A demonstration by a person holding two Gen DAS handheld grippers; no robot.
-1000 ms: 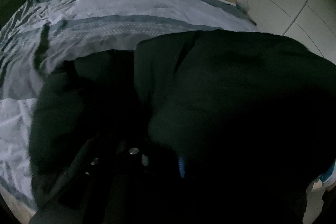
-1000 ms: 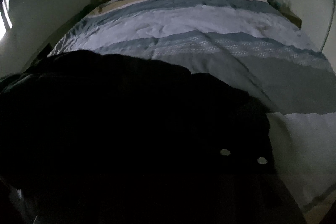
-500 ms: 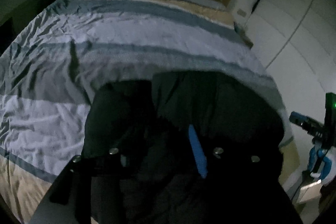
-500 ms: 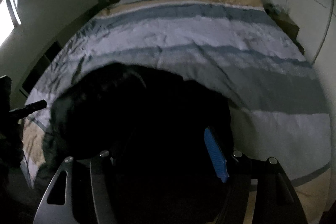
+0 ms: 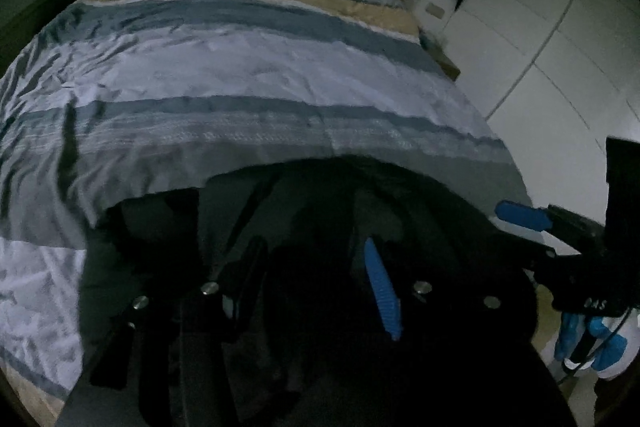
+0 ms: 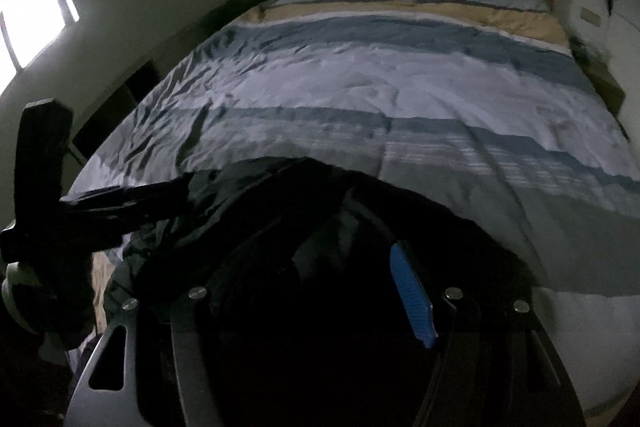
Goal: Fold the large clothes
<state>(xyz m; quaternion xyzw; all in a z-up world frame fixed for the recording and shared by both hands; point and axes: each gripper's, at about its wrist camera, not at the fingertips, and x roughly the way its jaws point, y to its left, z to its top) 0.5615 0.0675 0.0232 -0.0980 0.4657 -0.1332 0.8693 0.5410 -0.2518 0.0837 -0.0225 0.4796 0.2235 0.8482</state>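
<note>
Left wrist view shows the dark coat [image 5: 320,211] lying at the near end of the bed [image 5: 240,83], under both grippers. Left gripper [image 5: 316,279] and right gripper [image 6: 320,291] stand apart, holding nothing. I think one fold is laid; next, grab an edge again.

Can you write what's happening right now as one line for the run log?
scene: dark garment lying on striped bed | left gripper: jaws apart, over garment | right gripper: jaws apart, over garment
</note>
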